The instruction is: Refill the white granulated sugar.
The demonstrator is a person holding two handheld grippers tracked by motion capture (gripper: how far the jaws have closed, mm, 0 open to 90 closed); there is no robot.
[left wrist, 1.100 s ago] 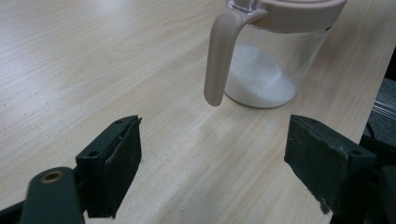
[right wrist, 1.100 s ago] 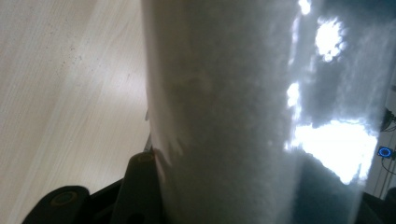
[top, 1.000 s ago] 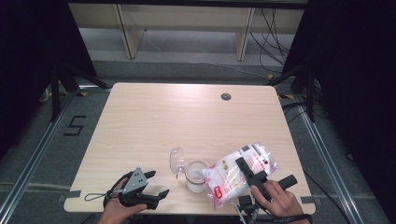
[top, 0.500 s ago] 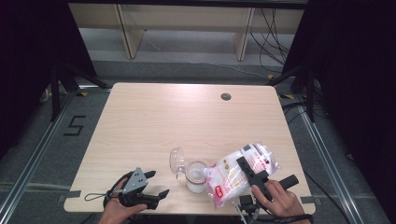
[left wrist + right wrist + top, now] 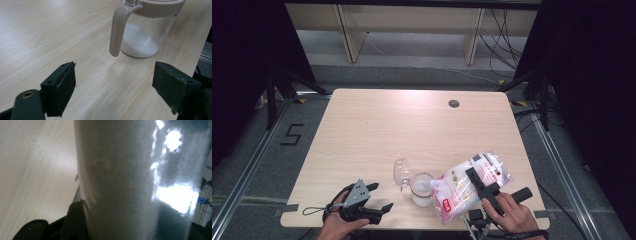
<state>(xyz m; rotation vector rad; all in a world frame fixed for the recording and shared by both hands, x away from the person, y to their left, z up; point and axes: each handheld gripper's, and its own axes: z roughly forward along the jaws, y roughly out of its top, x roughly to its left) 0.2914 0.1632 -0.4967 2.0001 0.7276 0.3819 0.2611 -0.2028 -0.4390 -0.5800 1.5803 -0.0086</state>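
Note:
A clear glass jar (image 5: pixel 422 189) with white powder in its bottom stands near the table's front edge, its clear lid (image 5: pixel 402 173) flipped open to the left. In the left gripper view the jar (image 5: pixel 145 37) has a beige rim and a beige handle (image 5: pixel 116 32) hanging down its side. A clear bag of white granules (image 5: pixel 469 186) with red print lies tilted right beside the jar, and my right gripper (image 5: pixel 475 179) is shut on it. That bag (image 5: pixel 120 180) fills the gap between the right jaws. My left gripper (image 5: pixel 381 196) rests open at the front left, jaws pointed at the jar.
The light wooden table (image 5: pixel 387 125) has a dark round cable hole (image 5: pixel 454 103) at the back right. Dark frames and curtains flank the table, and cables lie on the floor behind it.

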